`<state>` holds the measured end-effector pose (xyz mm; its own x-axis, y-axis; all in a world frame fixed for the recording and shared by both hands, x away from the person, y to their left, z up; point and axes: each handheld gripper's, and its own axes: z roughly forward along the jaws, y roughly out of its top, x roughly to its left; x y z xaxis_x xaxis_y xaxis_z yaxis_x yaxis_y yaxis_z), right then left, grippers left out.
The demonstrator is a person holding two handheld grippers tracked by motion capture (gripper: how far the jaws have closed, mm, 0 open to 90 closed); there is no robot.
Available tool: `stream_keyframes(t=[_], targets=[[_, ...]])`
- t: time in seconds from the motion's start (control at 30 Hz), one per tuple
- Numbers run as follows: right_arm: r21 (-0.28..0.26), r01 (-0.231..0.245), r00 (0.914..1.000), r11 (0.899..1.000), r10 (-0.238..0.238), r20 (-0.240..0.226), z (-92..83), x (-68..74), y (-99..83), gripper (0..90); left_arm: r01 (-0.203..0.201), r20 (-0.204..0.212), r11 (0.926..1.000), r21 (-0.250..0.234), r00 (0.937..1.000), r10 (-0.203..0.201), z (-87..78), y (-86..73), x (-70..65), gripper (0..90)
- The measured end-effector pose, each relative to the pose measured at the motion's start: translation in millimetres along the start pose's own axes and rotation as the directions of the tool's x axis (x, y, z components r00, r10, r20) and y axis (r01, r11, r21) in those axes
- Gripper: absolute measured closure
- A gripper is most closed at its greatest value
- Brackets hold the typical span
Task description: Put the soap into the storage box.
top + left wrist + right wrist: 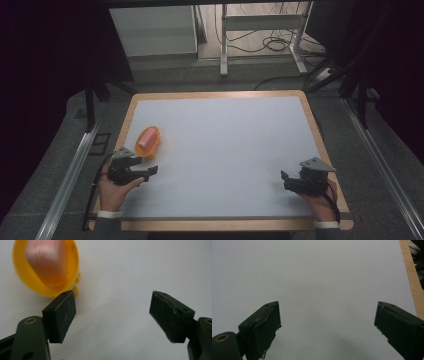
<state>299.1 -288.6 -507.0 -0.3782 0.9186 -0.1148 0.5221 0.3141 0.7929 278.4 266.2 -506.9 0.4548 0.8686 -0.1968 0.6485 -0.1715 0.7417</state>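
One yellow bowl (150, 144), holding one pink block (146, 139). One white board (225, 150) with wood edge. Two grippers: left (150, 171), right (285, 181). Two hands: left (114, 192), right (318, 202). Two black jaws per gripper, four altogether.

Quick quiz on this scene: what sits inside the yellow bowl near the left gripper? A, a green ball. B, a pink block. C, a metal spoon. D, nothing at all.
B: in the left gripper view a pink block lies inside the yellow bowl, just beyond the open left gripper; the high view shows the same pink piece in the bowl.
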Motion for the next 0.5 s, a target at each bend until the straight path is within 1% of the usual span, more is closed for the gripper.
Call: stream_keyframes(t=[0.03,0.07,0.1,0.13,0.17,0.27,0.33,0.4,0.47,0.5], targets=[[-0.001,0.002,1.0000,1.000,-0.002,0.002,0.2,0.7,-0.2,6.5,0.000,-0.003,1.0000,-0.008,1.0000,0.000,-0.9,-4.4,0.1,22.3],[-0.003,0.004,1.0000,1.000,-0.004,0.001,0.1,1.5,-0.2,6.4,-0.003,0.002,0.9999,-0.010,1.0000,0.003,-1.3,-7.5,0.6,23.0],[-0.004,0.008,1.0000,1.000,-0.008,0.001,0.1,2.1,-0.1,6.4,-0.010,0.004,0.9999,-0.002,0.9999,0.010,-1.1,-9.0,1.4,23.1],[-0.007,0.009,1.0000,1.000,-0.009,0.002,0.4,2.9,0.3,6.5,-0.016,-0.009,0.9999,0.002,0.9998,0.016,-1.2,-9.7,1.8,23.0],[-0.009,0.009,1.0000,1.000,-0.009,0.001,0.8,3.6,0.7,6.4,-0.017,-0.019,0.9998,0.001,0.9997,0.018,-1.5,-10.1,2.3,23.0],[-0.015,0.013,0.9999,1.000,-0.013,-0.007,2.3,6.4,2.1,6.4,-0.019,-0.009,0.9998,0.000,0.9998,0.019,-1.0,-10.1,3.2,22.9],[-0.017,0.017,0.9998,1.000,-0.018,-0.010,4.2,8.8,3.0,6.5,-0.020,-0.011,0.9998,0.000,0.9997,0.020,0.0,-10.0,3.8,23.0],[-0.015,0.023,0.9996,1.000,-0.024,-0.015,6.2,11.6,4.0,6.5,-0.013,-0.005,0.9999,0.006,0.9999,0.013,1.5,-9.6,5.1,22.9],[-0.019,0.033,0.9992,0.999,-0.033,-0.021,8.7,16.4,5.4,6.4,-0.009,-0.008,1.0000,0.000,0.9999,0.009,1.4,-9.6,4.8,23.2],[-0.019,0.040,0.9989,0.999,-0.040,-0.024,9.4,18.7,6.3,6.4,-0.005,-0.003,1.0000,0.001,1.0000,0.005,1.1,-9.5,4.8,23.6]])
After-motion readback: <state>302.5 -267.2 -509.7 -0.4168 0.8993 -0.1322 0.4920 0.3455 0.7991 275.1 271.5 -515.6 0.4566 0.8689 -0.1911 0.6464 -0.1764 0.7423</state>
